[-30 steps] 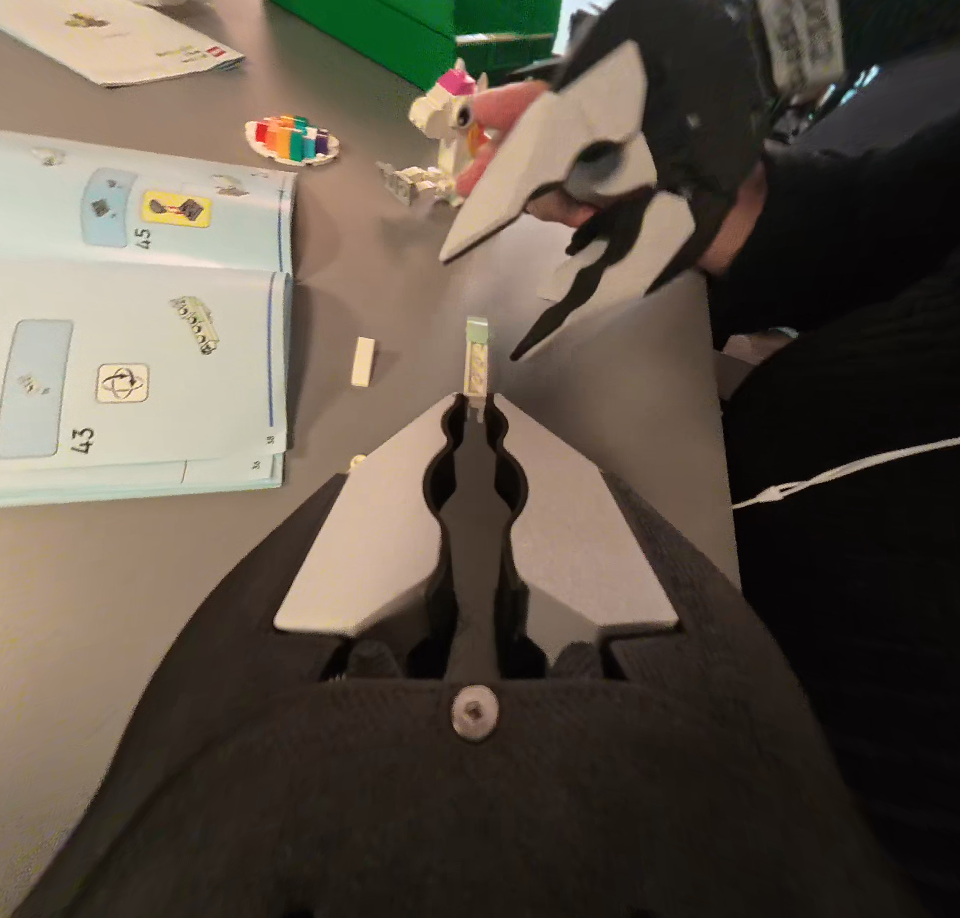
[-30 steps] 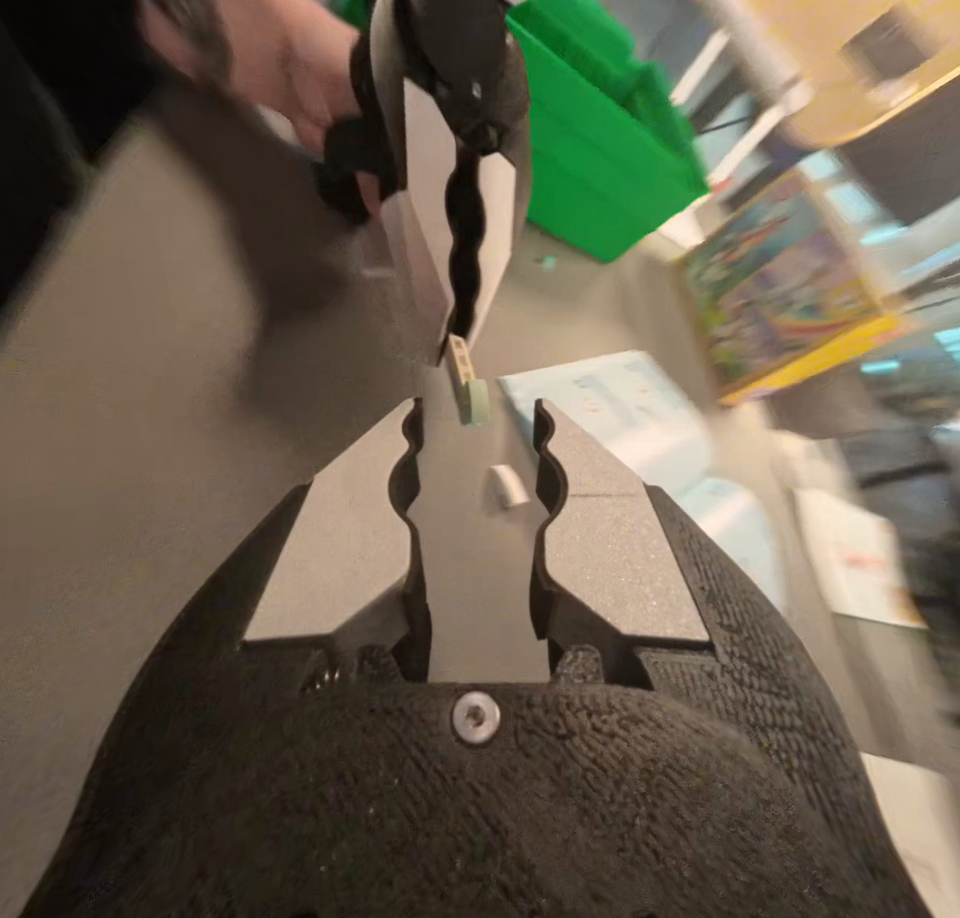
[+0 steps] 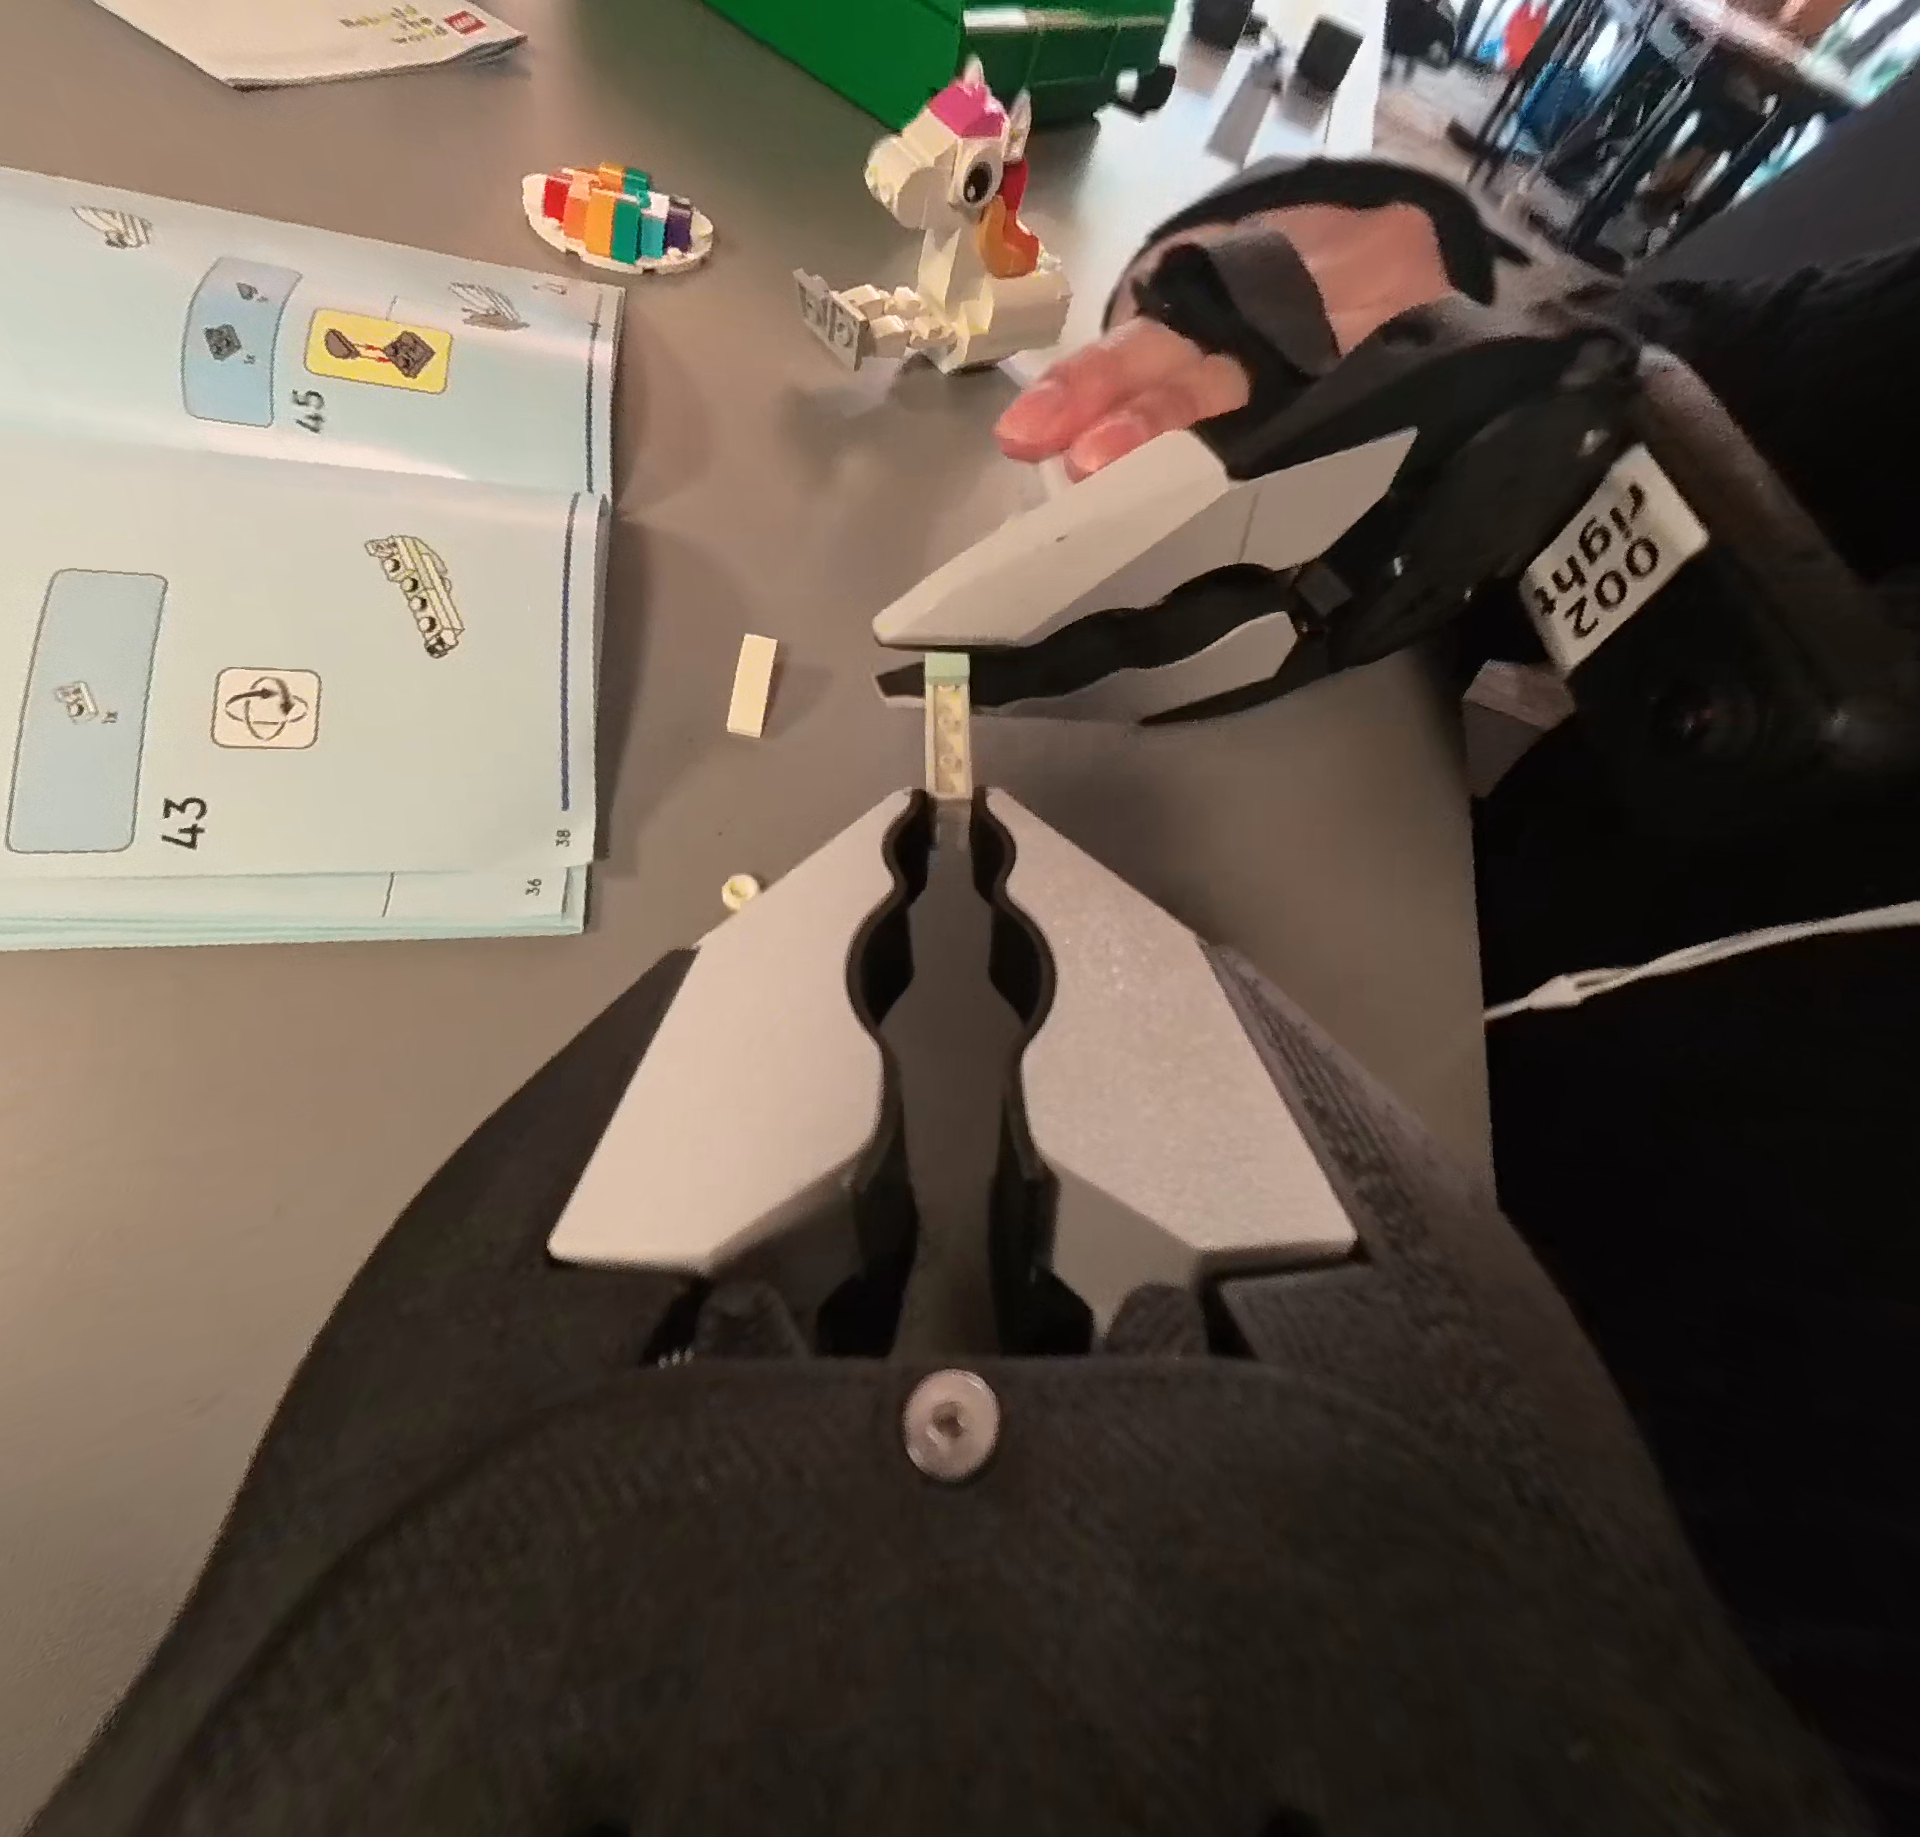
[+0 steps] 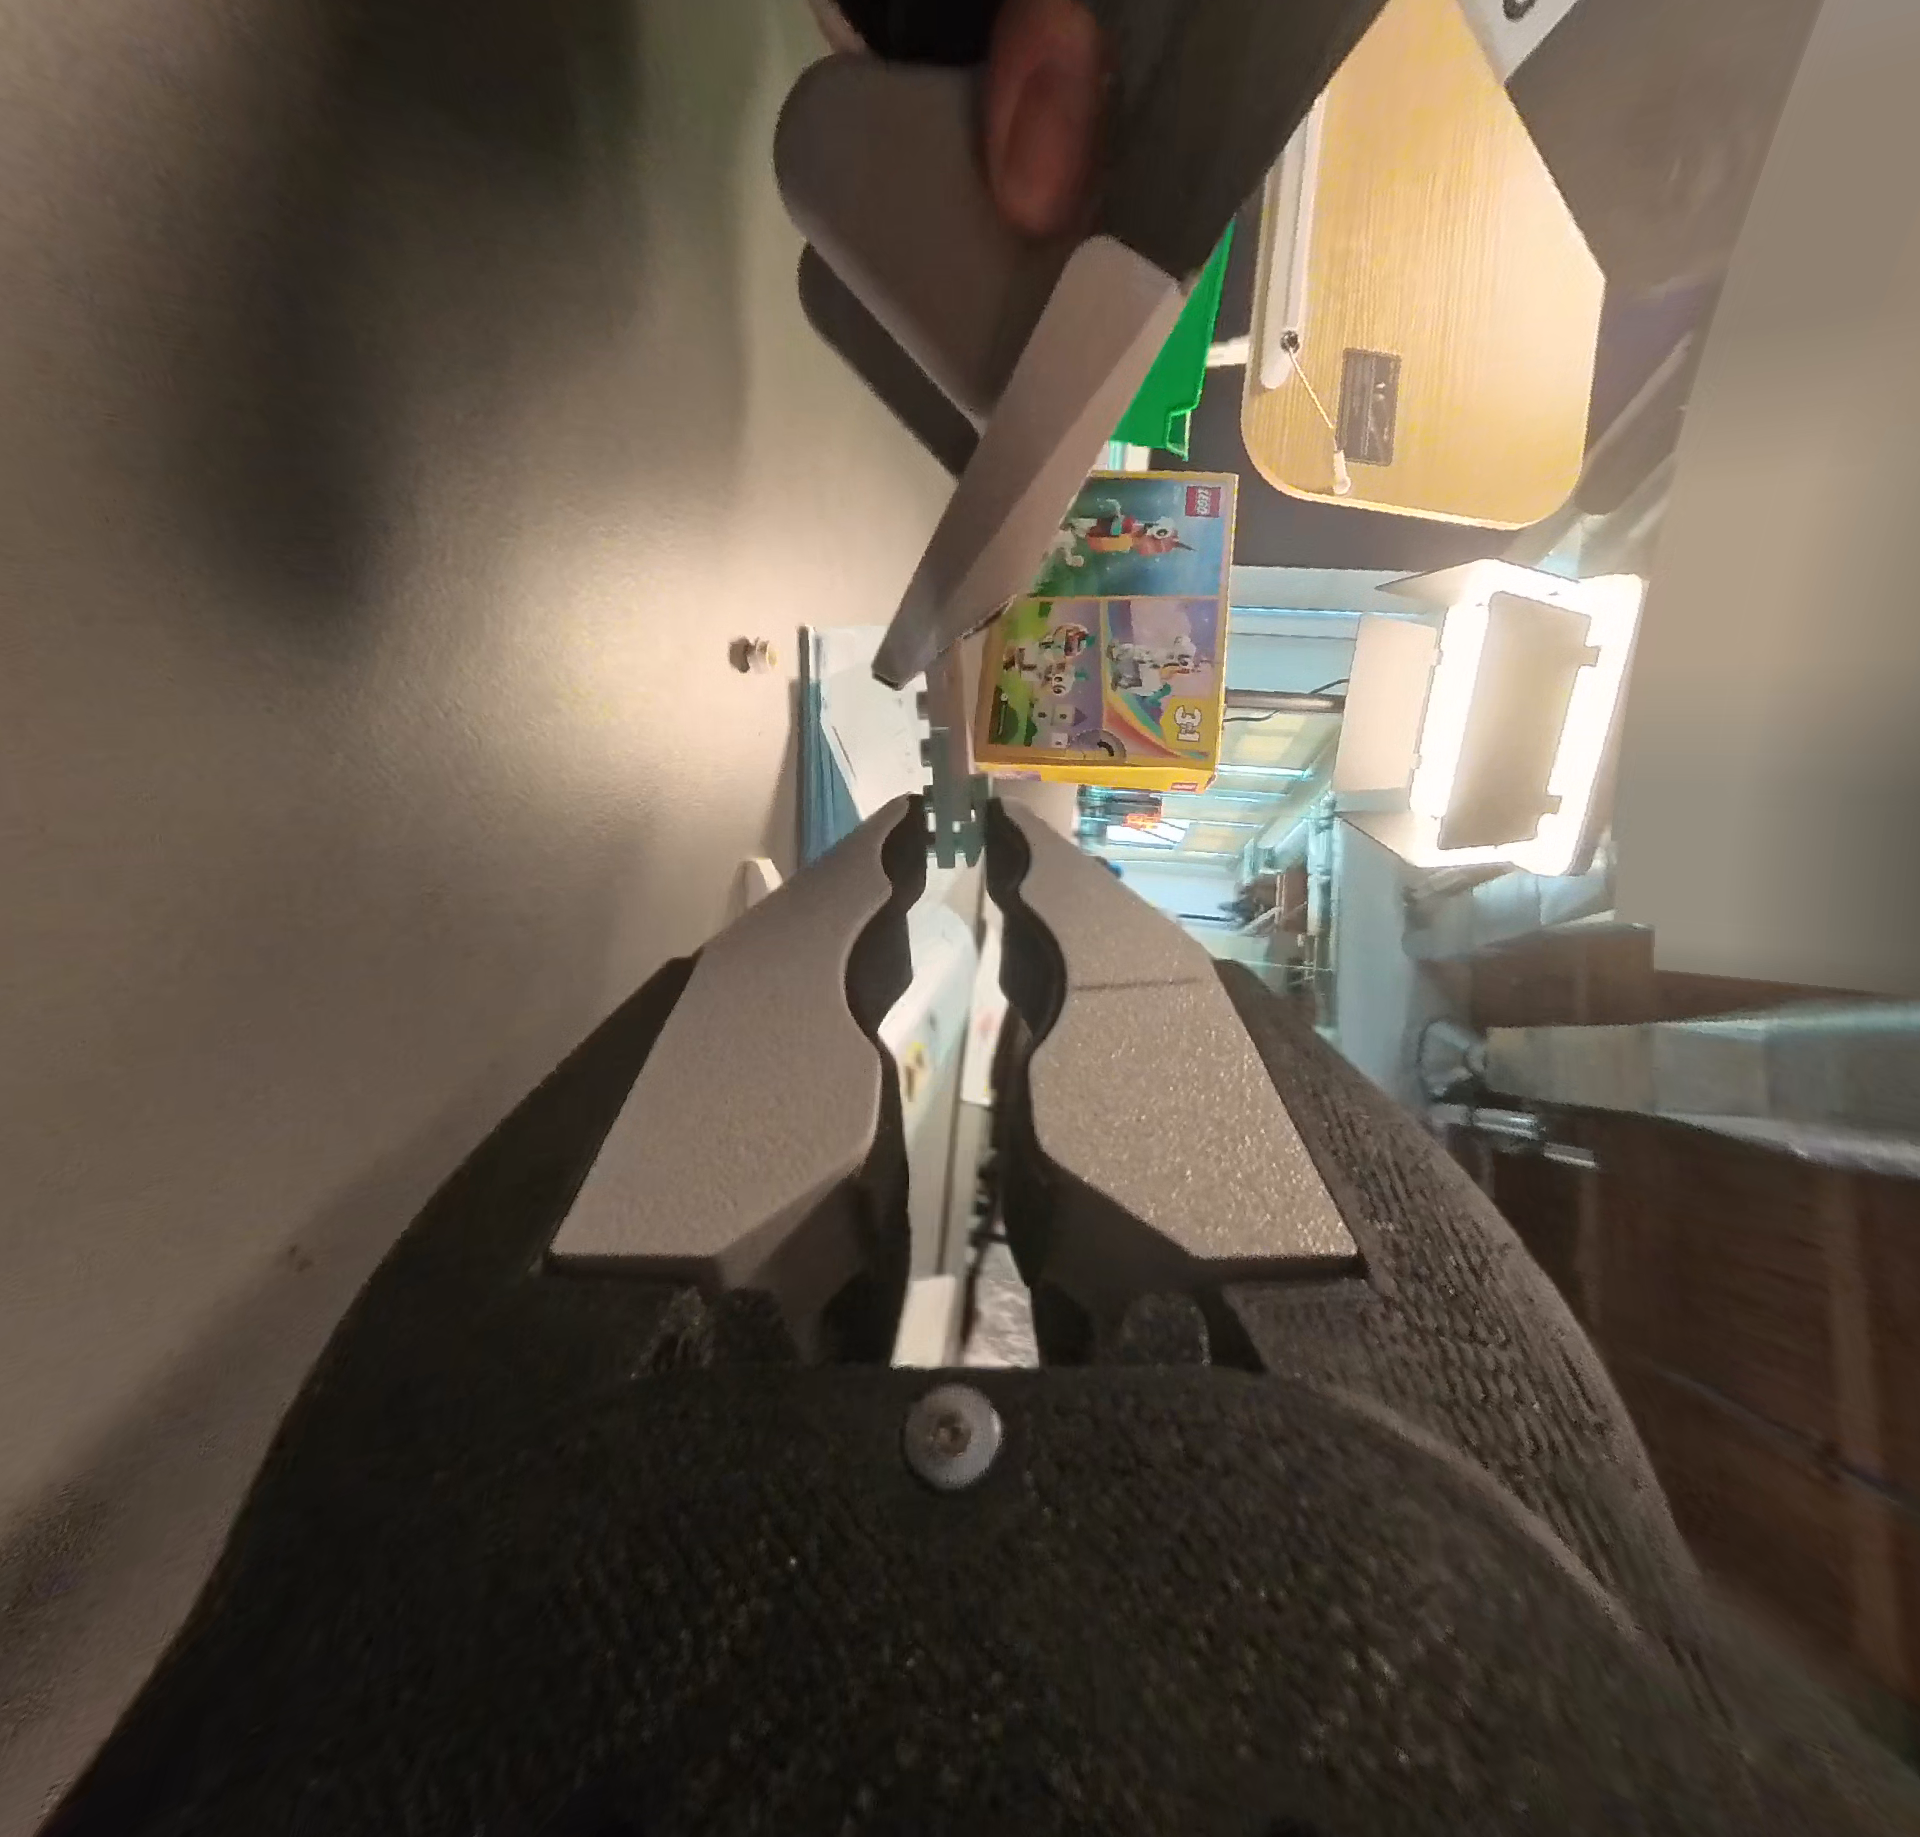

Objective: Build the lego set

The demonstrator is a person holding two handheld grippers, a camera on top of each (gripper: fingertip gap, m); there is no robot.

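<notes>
Both sets of jaws now clamp the same small piece: the left gripper (image 3: pixel 948 800) pinches the near end of a thin white strip (image 3: pixel 950 738), at the centre of the frame, and the right gripper (image 3: pixel 902 657), which a second ago hung open above it, has swung in from the right and closed on the pale green brick (image 3: pixel 947 671) at its far end. That looks like a pressing or hand-over step. The white unicorn (image 3: pixel 961 260) waits upper centre, beside the open booklet (image 3: pixel 312 561) at left.

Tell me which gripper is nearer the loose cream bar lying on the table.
Left. The left gripper sits just right of the cream bar; the right gripper reaches in from farther right.
</notes>
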